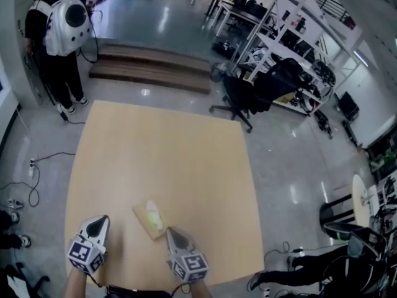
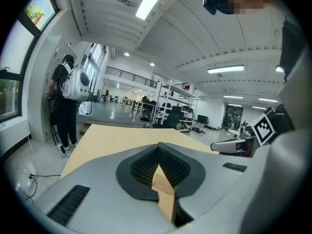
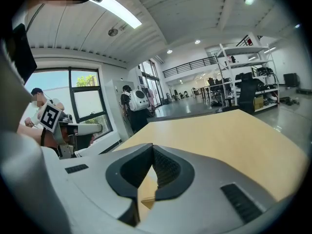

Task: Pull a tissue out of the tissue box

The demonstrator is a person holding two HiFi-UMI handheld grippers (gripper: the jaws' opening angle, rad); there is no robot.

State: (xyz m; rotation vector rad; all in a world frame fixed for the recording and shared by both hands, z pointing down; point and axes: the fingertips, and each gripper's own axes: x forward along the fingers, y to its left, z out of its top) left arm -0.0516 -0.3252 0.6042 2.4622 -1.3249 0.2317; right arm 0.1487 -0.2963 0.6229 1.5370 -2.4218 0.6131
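Head view: a pale wooden counter [image 1: 161, 160] fills the middle of an open workshop floor. The tissue box [image 1: 151, 220] lies toward 6 o'clock on it, close to the near edge, with a pale tissue [image 1: 153, 215] poking from its top. The left tongs [image 1: 99, 220] sit at the box's 9 o'clock, clear of it. The right tongs [image 1: 172, 231] sit at its 4 o'clock, just beside the near corner, and contact cannot be judged. A person in a white backpack [image 1: 64, 23] stands at 11 o'clock beyond the counter. A black office chair [image 1: 247, 95] stands at 1 o'clock.

Left gripper view: only here do the left tongs [image 2: 159, 146] show their state, with the tips pressed together and nothing between them. Bare counter shows through the slot below the tips. The right tongs [image 2: 233, 144] and their marker cube [image 2: 263, 127] appear at 3 o'clock, the backpack wearer at 9 o'clock. The box does not show in this view.

Right gripper view: the right tongs [image 3: 152, 148] are likewise closed and empty at the tips. A tan edge shows through the gap beneath them, too little of it to name. The left tongs [image 3: 87, 128] and their marker cube [image 3: 50, 117] lie at 9 o'clock before tall windows [image 3: 87, 99], which the head view does not show. Metal shelving [image 3: 243, 82] rises at 2 o'clock.
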